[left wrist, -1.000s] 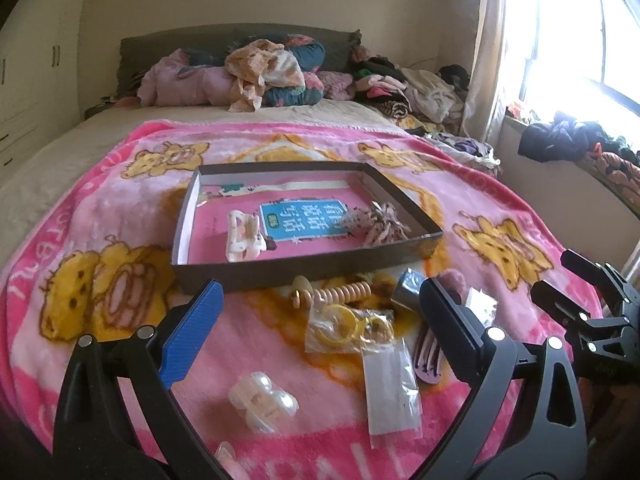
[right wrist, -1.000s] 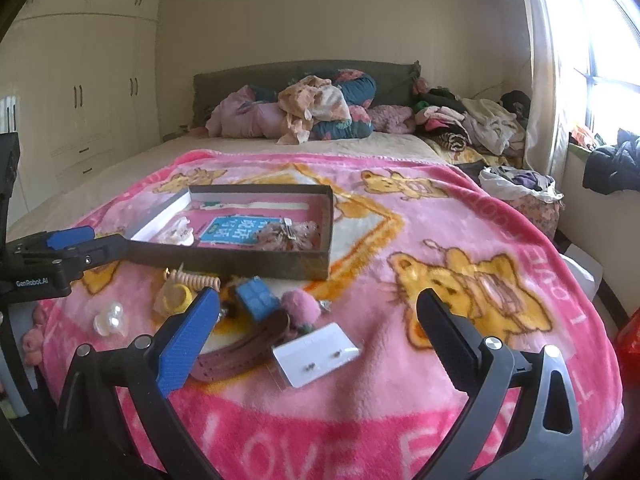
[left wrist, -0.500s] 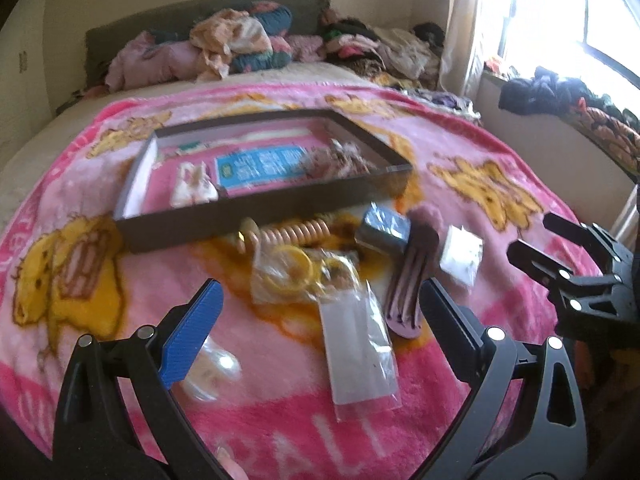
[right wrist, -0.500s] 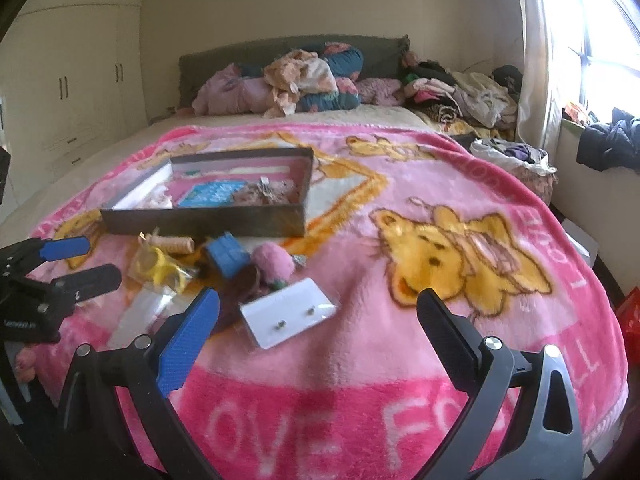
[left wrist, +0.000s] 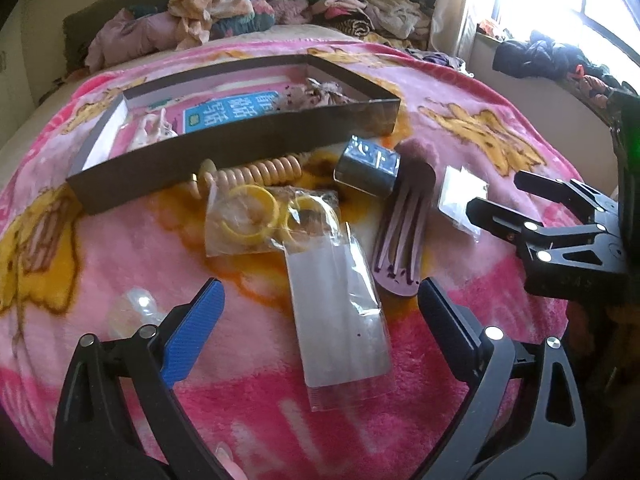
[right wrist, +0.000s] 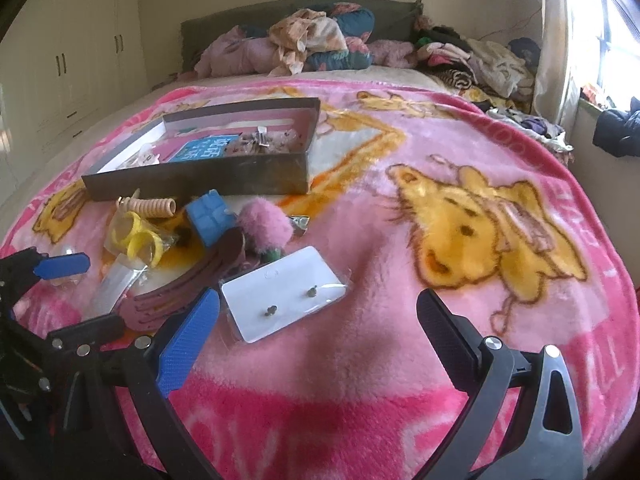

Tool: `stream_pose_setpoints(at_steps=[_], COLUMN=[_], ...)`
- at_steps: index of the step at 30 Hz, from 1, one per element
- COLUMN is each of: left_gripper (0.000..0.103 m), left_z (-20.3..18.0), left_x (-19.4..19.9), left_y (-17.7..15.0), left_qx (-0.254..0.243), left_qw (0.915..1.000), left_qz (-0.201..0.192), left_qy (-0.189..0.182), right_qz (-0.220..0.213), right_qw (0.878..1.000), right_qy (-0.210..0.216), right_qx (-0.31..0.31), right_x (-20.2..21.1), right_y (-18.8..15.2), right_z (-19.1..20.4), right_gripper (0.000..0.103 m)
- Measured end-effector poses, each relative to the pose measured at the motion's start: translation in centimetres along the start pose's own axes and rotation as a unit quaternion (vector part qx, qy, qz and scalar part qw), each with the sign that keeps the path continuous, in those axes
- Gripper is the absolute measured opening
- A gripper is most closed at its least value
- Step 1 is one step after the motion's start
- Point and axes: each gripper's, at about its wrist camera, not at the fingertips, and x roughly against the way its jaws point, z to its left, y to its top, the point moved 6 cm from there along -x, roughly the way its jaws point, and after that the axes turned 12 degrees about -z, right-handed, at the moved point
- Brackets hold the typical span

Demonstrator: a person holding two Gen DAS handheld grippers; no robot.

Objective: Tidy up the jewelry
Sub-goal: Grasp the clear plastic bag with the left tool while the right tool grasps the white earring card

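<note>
Both tools have dropped lower and closer to the loose pile since a second ago, which now fills more of each view. Bed with pink blanket [right wrist: 440,140] carries everything. Brown tray [left wrist: 240,140] sits at mid-blanket and already holds a blue card [left wrist: 232,110], a pale clip and a tangled cluster piece; so sorting is judged partly done. Most items are outside, just in front of the tray's near wall: long clear sleeve [left wrist: 340,312], purple comb-like clip [left wrist: 404,232], bagged yellow rings [left wrist: 256,216], peach spiral hair tie [left wrist: 256,172], blue block [right wrist: 210,216], pink fuzzy piece [right wrist: 266,228], white earring card [right wrist: 284,292] with two studs, a clear bauble at left. Left tool [left wrist: 320,308]: jaws spread wide, empty, hovering over the clear sleeve. Right tool [right wrist: 320,316]: jaws spread wide, empty, just short of the earring card. Bulk of the task left.
</note>
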Motion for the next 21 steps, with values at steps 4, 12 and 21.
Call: stream_pose_setpoints(at_steps=[4, 12, 21], left_gripper=[0.083, 0.062, 0.042], left_z=[-0.4, -1.2, -1.5], left_x=[-0.4, -0.6, -0.3], left_y=[-0.5, -0.9, -0.7], left_qx=[-0.004, -0.014, -0.019], left_qw=[1.0000, 0.9998, 0.9997], left_qz=[0.008, 0.012, 0.007], left_qy=[-0.003, -0.012, -0.015], right_qz=[0.015, 0.025, 0.026], right_qw=[1.000, 0.999, 0.998], right_qy=[0.005, 0.002, 0.014], right_qx=[0.009, 0.048, 0.046], right_x=[-1.0, -2.6, -2.4], right_y=[-0.3, -0.2, -0.3], right_z=[0.1, 0.6, 0.5], right_gripper=[0.096, 0.096, 0.073])
